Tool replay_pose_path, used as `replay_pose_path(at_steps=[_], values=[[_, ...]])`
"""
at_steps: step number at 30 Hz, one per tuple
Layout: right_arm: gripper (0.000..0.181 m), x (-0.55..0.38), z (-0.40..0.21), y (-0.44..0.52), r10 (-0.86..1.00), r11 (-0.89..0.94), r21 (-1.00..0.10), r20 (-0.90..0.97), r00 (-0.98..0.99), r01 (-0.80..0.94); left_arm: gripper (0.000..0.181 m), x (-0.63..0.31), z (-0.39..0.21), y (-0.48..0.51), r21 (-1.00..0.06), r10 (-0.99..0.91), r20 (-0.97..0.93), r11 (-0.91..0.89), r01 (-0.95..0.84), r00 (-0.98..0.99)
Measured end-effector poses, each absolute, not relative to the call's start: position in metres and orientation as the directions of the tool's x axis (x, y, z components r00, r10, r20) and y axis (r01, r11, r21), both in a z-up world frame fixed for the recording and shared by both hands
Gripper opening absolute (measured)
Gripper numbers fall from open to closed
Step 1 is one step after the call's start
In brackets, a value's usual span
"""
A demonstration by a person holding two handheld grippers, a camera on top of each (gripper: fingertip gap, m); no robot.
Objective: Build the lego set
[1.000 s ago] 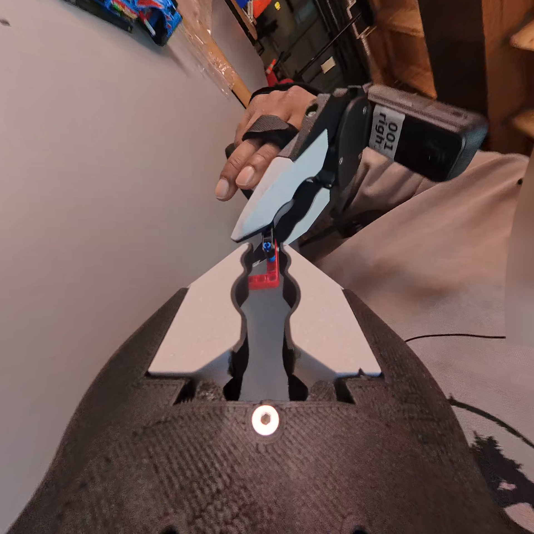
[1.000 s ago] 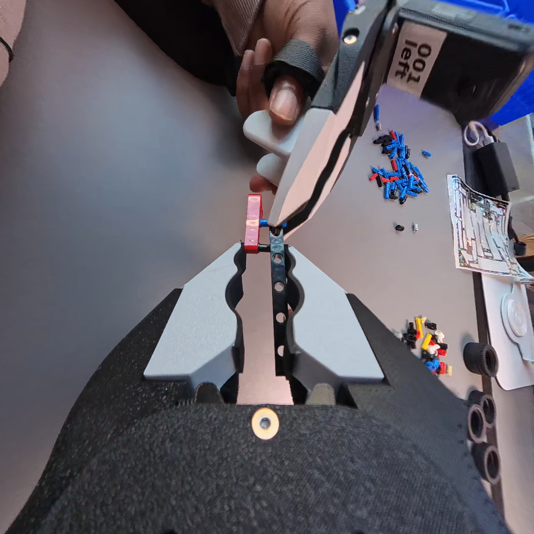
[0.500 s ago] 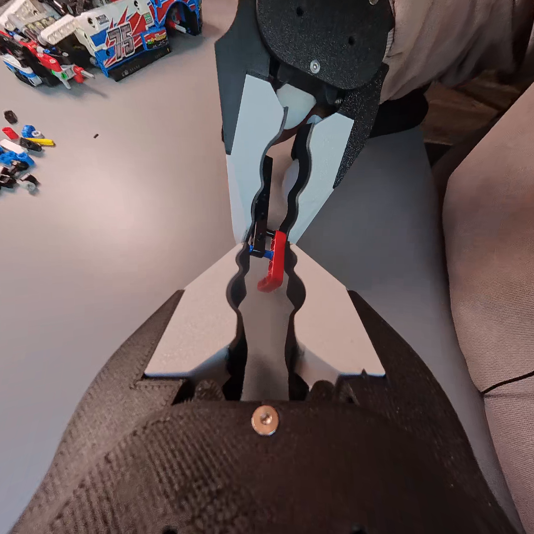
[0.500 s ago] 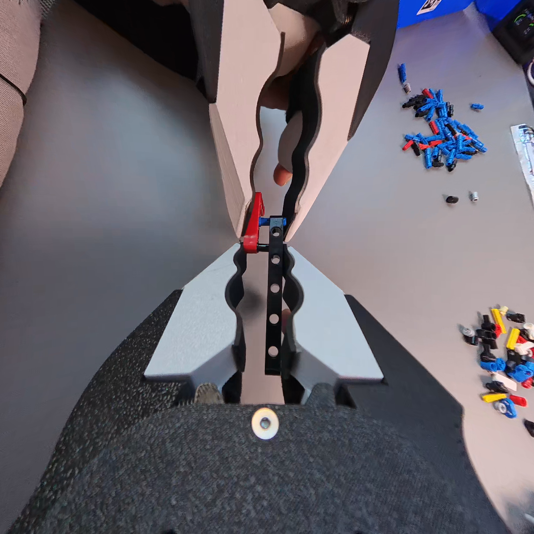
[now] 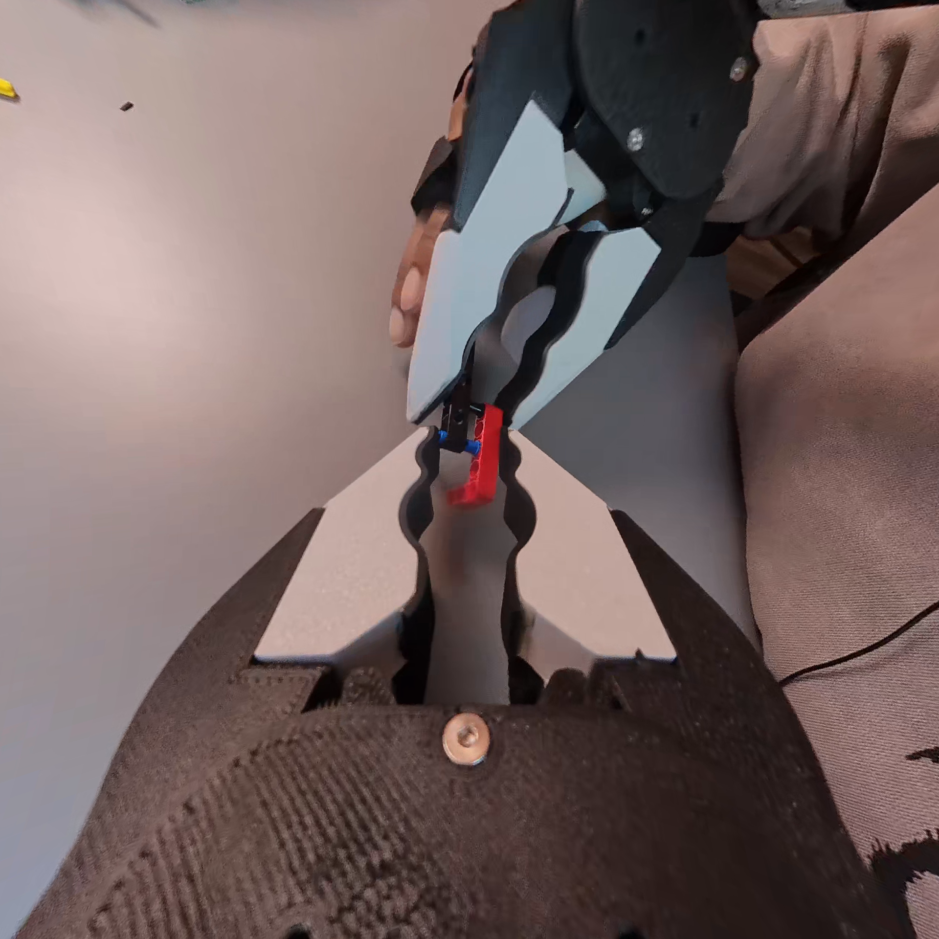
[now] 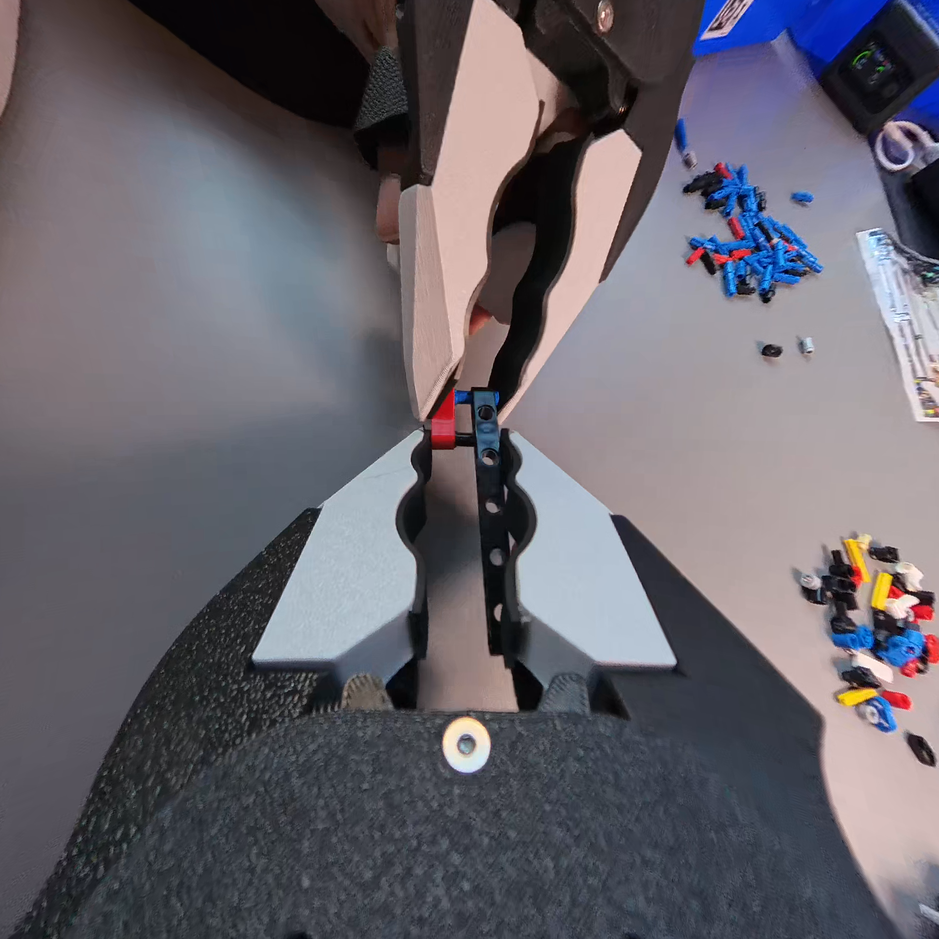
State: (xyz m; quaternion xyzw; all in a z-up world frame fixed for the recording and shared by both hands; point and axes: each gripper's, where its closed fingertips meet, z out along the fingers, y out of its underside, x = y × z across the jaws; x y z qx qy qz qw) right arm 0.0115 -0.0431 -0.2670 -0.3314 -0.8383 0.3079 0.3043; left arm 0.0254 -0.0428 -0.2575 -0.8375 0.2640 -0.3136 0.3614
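Observation:
A black beam with holes [image 6: 490,508] lies along the right finger of my right gripper [image 6: 465,437], which is shut on it. A red L-shaped piece [image 6: 444,421] joins the beam's tip by a blue pin [image 6: 462,396] and a black pin. My left gripper [image 6: 465,406] comes from above, tip to tip with the right one. In the left wrist view my left gripper [image 5: 467,432] is shut across the red piece [image 5: 480,467] and the blue pin [image 5: 472,447]. The right gripper [image 5: 467,419] reaches down from above with the beam's end [image 5: 460,419]. All is held above the grey table [image 5: 203,305].
A pile of blue, black and red pins [image 6: 752,254] lies at the right. A pile of mixed small parts [image 6: 879,625] lies nearer. An instruction sheet [image 6: 909,315] is at the right edge, a blue box [image 6: 737,25] behind. The person's lap [image 5: 838,457] borders the table. Only a small space, under 4 cm, lies between the two pairs of fingers.
Both grippers have swung round together, from side-on to facing each other, and stay tip to tip. The red piece and black beam remain joined and gripped.

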Motion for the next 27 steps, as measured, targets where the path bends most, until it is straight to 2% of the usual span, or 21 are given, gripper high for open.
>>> replay_pose_path(at_steps=[2,5,8,12,15,27], values=[[0.035,0.012,-0.262,-0.046,0.732,0.606,-0.716,0.331,-0.596,0.347,0.023,0.025,-0.259,-0.044,-0.764,-0.658,0.348,-0.612,-0.204,0.668],[0.024,0.009,-0.269,-0.047,0.735,0.617,-0.695,0.342,-0.585,0.37,0.023,0.028,-0.254,-0.046,-0.765,-0.65,0.388,-0.622,-0.165,0.653],[0.023,0.009,-0.27,-0.047,0.743,0.608,-0.698,0.331,-0.581,0.378,0.023,0.028,-0.255,-0.046,-0.771,-0.644,0.382,-0.618,-0.157,0.663],[0.023,0.011,-0.271,-0.051,0.737,0.601,-0.713,0.318,-0.596,0.363,0.028,0.03,-0.258,-0.052,-0.809,-0.703,0.251,-0.53,-0.254,0.665],[0.023,0.012,-0.272,-0.053,0.726,0.607,-0.711,0.315,-0.611,0.355,0.026,0.029,-0.262,-0.052,-0.807,-0.72,0.125,-0.474,-0.352,0.682],[0.021,0.012,-0.273,-0.05,0.72,0.621,-0.698,0.33,-0.611,0.355,0.023,0.029,-0.264,-0.049,-0.809,-0.744,0.045,-0.419,-0.413,0.667]])
